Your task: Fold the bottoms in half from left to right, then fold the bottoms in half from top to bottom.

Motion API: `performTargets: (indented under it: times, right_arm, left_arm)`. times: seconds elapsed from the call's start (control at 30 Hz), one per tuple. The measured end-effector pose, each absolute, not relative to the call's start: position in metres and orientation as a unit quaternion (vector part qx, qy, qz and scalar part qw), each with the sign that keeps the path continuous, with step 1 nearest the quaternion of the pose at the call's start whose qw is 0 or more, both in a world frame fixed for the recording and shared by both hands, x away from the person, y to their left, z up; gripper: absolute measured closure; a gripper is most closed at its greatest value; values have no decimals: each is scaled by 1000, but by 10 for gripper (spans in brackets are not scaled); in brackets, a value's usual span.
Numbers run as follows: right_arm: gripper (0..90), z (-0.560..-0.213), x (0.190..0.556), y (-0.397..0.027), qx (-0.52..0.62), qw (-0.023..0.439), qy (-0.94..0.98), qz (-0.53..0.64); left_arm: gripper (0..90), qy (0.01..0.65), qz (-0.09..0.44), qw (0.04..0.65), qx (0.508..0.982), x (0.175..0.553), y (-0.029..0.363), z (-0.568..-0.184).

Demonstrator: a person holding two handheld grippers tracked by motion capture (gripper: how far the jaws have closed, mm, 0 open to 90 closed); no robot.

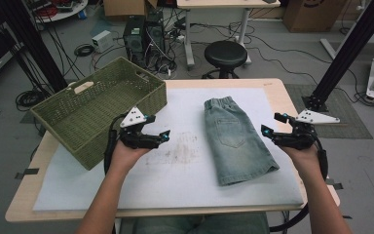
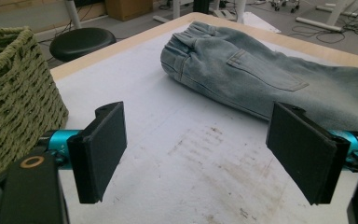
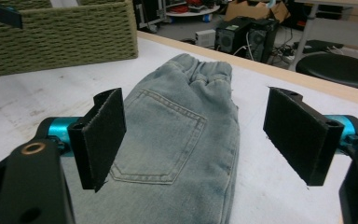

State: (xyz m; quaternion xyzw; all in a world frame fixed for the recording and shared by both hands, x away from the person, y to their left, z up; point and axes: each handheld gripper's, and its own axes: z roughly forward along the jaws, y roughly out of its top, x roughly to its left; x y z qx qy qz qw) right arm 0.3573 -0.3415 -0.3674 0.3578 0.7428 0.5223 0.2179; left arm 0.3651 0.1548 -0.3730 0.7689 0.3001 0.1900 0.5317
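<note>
A green woven basket [image 1: 97, 109] sits at ten o'clock on the white mat [image 1: 175, 185]; the left gripper [image 1: 155, 130] hovers beside it, jaws apart and empty; folded denim shorts [image 1: 236, 139] lie at centre-right; at three o'clock, the right gripper [image 1: 271, 126] gapes wide, holding nothing.

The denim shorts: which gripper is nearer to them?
Right. The right gripper hovers just off the right edge of the denim shorts, open and empty. The left gripper sits farther off to their left, over the stained mat, beside the green basket.
</note>
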Motion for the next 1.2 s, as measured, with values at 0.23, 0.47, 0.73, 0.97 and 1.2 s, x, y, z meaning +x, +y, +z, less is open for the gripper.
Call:
performTargets:
  times: [0.23, 0.47, 0.73, 0.97, 1.2]
  right_arm:
    - [208, -372, 357, -346, 355, 207, 748, 521]
    - [207, -374, 359, -345, 355, 203, 750, 519]
    - [208, -375, 360, -346, 359, 200, 752, 515]
    - [208, -385, 364, -344, 370, 199, 763, 491]
    - [210, -399, 382, -335, 372, 183, 789, 452]
  left_arm:
    - [201, 294, 186, 537, 769, 367, 159, -371]
    - [201, 292, 182, 534, 773, 368, 157, -372]
    - [201, 293, 180, 530, 775, 366, 150, -375]
    - [201, 295, 154, 527, 782, 371, 134, -387]
    - [197, 298, 113, 520, 792, 391, 84, -400]
